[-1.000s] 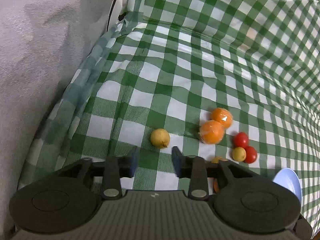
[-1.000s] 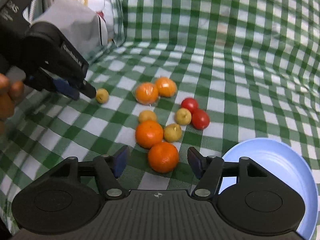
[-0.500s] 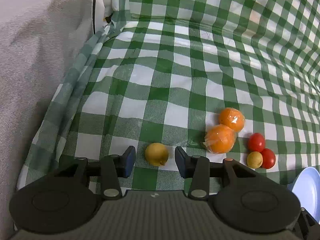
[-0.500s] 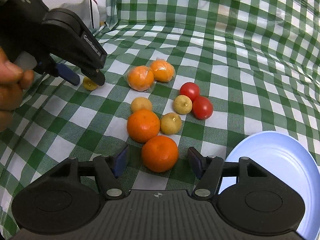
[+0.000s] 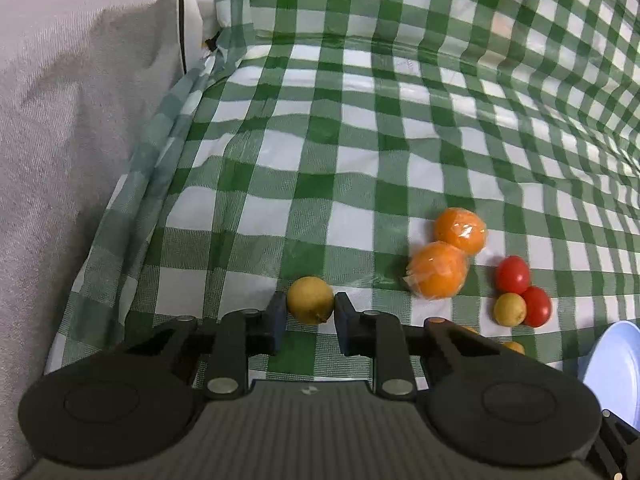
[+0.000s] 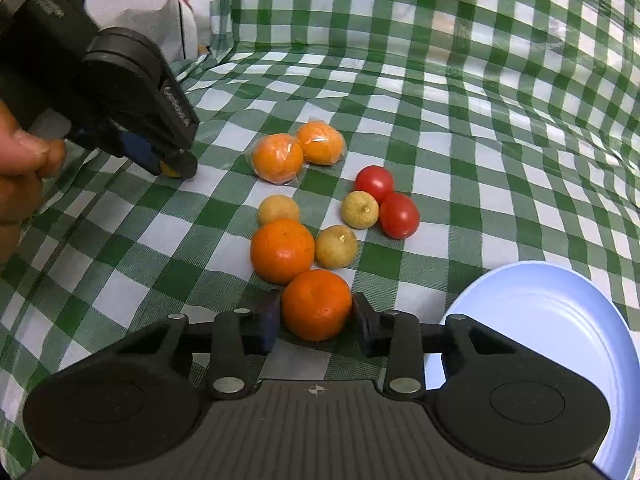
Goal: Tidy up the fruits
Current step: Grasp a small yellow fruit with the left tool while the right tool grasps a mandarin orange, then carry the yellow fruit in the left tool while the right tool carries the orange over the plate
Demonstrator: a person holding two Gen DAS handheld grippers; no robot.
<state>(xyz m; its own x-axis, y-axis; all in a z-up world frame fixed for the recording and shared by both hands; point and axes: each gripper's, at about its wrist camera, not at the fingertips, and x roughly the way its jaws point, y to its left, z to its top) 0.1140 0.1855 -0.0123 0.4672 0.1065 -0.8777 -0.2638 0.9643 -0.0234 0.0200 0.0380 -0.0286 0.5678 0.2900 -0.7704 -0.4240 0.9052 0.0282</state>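
Two claws have just closed, left claw (image 5: 308,316) pinching a yellow fruit (image 5: 310,299), right claw (image 6: 316,320) an orange (image 6: 317,304) (seemingly touching its neighbour (image 6: 282,250)).

The cloth (image 6: 460,92) over the surface is checked green and white. Two bare oranges (image 6: 282,250) are deep orange; two wrapped ones (image 6: 279,157) show orange under glossy clear film. The tomatoes (image 6: 399,215) are red, the small fruits (image 6: 336,246) dull yellow. The plate (image 6: 532,320) is pale blue. Each hand-held gripper (image 6: 316,318) is black with blue pads. The fabric (image 5: 72,128) at left is grey.
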